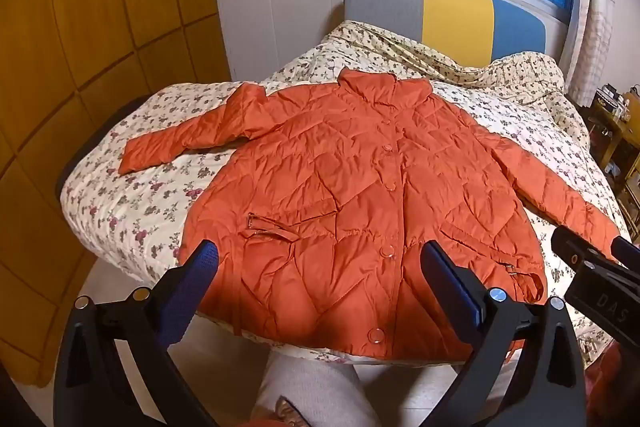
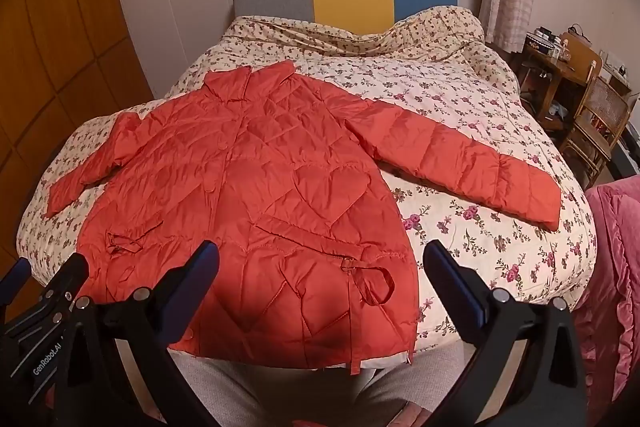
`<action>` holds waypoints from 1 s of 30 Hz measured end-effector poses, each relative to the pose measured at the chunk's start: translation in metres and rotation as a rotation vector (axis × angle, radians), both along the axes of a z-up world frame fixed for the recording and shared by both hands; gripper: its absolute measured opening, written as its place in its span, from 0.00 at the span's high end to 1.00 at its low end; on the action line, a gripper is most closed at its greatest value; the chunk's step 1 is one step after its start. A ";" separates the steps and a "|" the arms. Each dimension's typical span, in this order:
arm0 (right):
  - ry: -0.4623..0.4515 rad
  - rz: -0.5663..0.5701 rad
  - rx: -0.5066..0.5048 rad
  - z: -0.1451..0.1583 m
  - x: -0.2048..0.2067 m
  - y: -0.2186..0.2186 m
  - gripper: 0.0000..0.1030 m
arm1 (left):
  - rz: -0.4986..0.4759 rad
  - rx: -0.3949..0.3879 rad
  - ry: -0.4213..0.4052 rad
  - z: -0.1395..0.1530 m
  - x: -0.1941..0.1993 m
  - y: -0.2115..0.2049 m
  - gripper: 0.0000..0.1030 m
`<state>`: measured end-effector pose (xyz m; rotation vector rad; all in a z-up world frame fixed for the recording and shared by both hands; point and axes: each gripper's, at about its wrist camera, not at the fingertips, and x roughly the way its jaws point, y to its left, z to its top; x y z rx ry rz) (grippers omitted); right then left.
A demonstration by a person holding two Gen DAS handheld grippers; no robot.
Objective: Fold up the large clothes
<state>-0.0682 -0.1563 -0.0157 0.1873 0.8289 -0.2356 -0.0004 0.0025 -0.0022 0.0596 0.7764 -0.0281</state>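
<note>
Jacket [image 1: 352, 211] lies flat, sleeves spread, on the bed [image 1: 120, 211]; left tongs [image 1: 320, 279] and right tongs [image 2: 320, 279] gape empty above its hem.

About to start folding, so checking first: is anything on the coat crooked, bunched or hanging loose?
The coat lies flat and buttoned, but its waist ties are undone and trail loose at both sides, and its hem hangs over the bed edge.

You've got two readable marks, both on gripper bodies. "GenRobot.AI" in white on the left gripper [image 2: 44, 323], seen from the right wrist. "DAS", cut off, on the right gripper [image 1: 600, 275], seen from the left wrist.
</note>
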 end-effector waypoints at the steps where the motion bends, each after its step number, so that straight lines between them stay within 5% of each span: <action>1: 0.000 0.000 0.000 -0.001 -0.001 0.000 0.02 | -0.001 0.000 -0.001 -0.003 -0.001 -0.002 0.03; 30: 0.012 0.001 -0.001 -0.004 0.003 -0.002 0.02 | -0.002 -0.011 0.017 -0.006 0.002 -0.004 0.03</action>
